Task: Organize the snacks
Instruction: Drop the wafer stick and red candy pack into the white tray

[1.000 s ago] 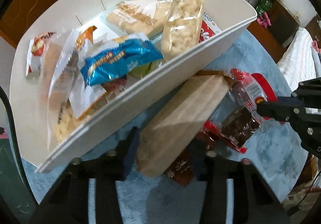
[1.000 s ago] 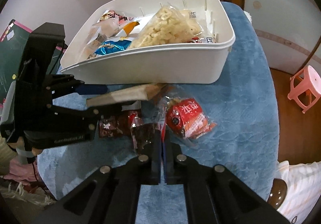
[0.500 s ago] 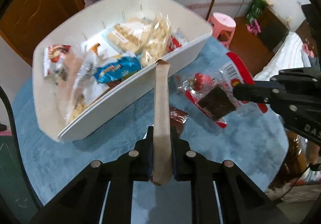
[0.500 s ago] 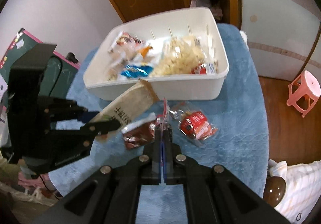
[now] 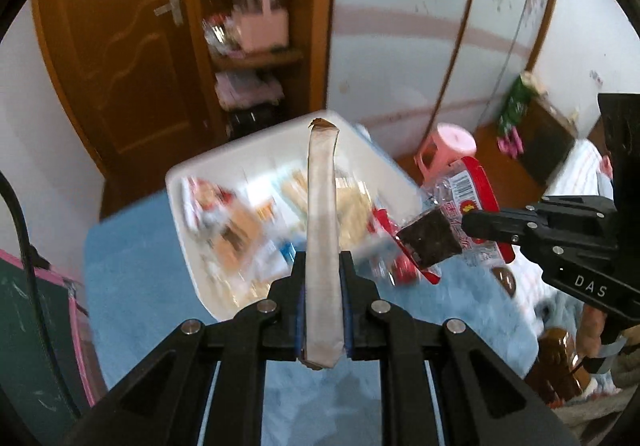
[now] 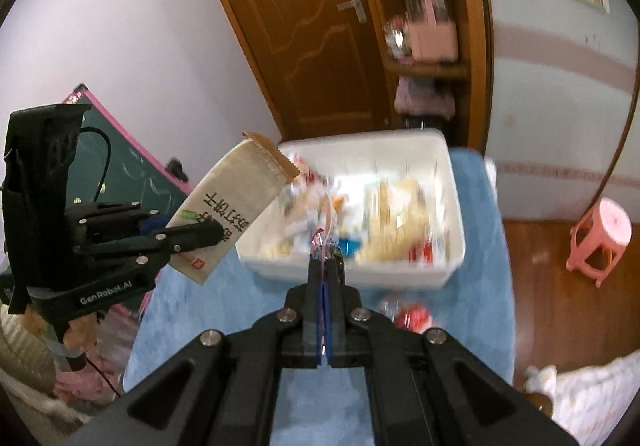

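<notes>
My left gripper [image 5: 322, 274] is shut on a long tan paper snack packet [image 5: 322, 230], held upright in the air above the near side of the white bin [image 5: 192, 214]; it also shows in the right wrist view [image 6: 236, 206]. My right gripper [image 6: 325, 266] is shut on a clear wrapper with a dark brown snack and a red label [image 5: 434, 236], lifted at the bin's right side. The bin [image 6: 452, 202] holds several snack packs, blurred.
The bin stands on a blue cloth-covered table [image 6: 400, 398]. One red snack pack [image 6: 414, 316] lies on the cloth near the bin. A pink stool [image 6: 600, 238], a wooden door [image 5: 120, 58] and shelves stand beyond. A green board [image 6: 120, 166] is at the left.
Both grippers have risen well above the table with their snacks. The tan packet has turned from lying flat to upright. The bin now looks smaller and farther.
</notes>
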